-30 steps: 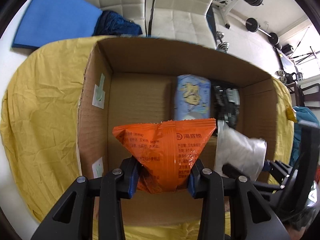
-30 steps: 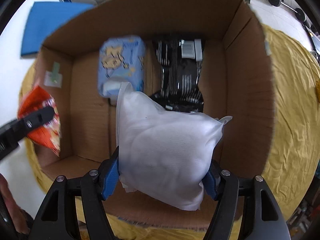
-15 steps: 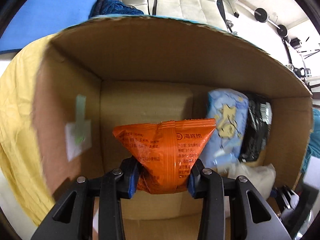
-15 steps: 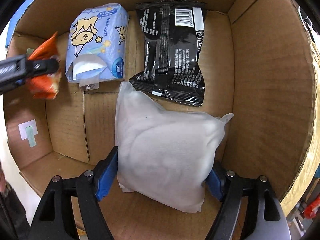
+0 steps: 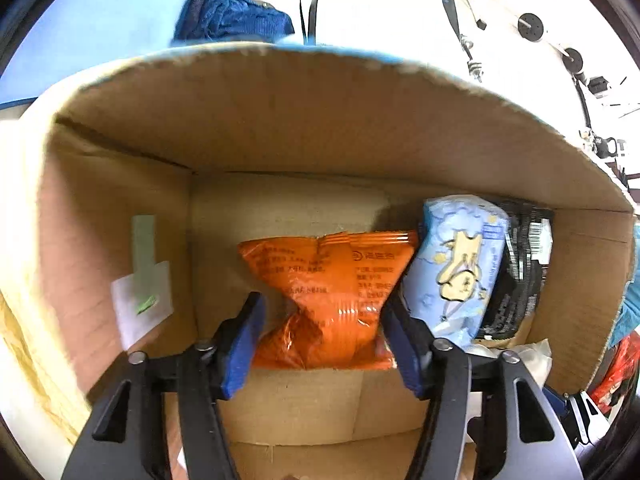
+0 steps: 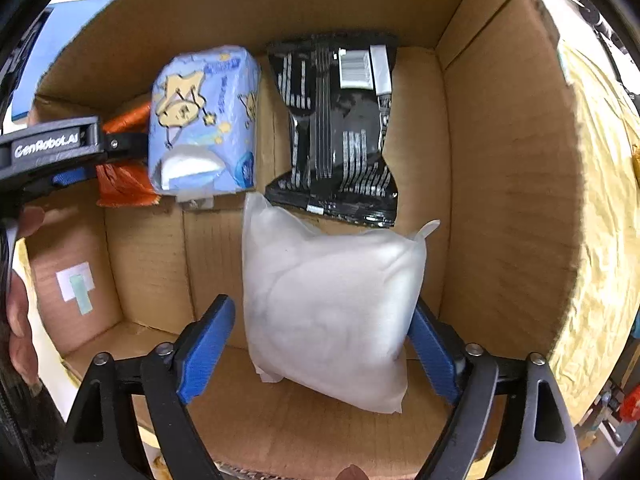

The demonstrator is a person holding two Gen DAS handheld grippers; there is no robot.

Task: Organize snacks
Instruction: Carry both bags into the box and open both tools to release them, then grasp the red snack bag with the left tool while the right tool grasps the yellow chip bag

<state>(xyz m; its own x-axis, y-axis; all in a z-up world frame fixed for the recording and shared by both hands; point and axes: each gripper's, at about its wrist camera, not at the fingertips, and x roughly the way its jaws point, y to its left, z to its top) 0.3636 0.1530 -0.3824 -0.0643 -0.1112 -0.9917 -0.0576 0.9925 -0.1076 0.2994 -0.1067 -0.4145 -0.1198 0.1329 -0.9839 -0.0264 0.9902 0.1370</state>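
Both grippers are inside a cardboard box point(image 5: 304, 136) point(image 6: 508, 184). An orange snack bag point(image 5: 328, 296) point(image 6: 124, 184) lies on the box floor at the far left, against a light blue tissue pack point(image 5: 456, 268) point(image 6: 204, 120). My left gripper point(image 5: 322, 336) point(image 6: 100, 152) stands open around the orange bag, with gaps at both pads. A white pouch point(image 6: 332, 312) point(image 5: 516, 348) rests on the floor below a black snack bag point(image 6: 340, 128) point(image 5: 520, 272). My right gripper point(image 6: 320, 344) is open; its left pad stands clear of the pouch, its right pad close beside it.
The box sits on a yellow cloth point(image 6: 600, 216) point(image 5: 24, 320). A white label with green tape point(image 5: 144, 296) point(image 6: 78, 288) is stuck on the left wall. A hand point(image 6: 20, 292) shows at the left edge. A blue mat point(image 5: 100, 40) and white chairs lie beyond the box.
Both grippers went from shut to open: the orange bag dropped beside the blue pack, and the white pouch now lies loose on the box floor. The left gripper moved deeper into the box.
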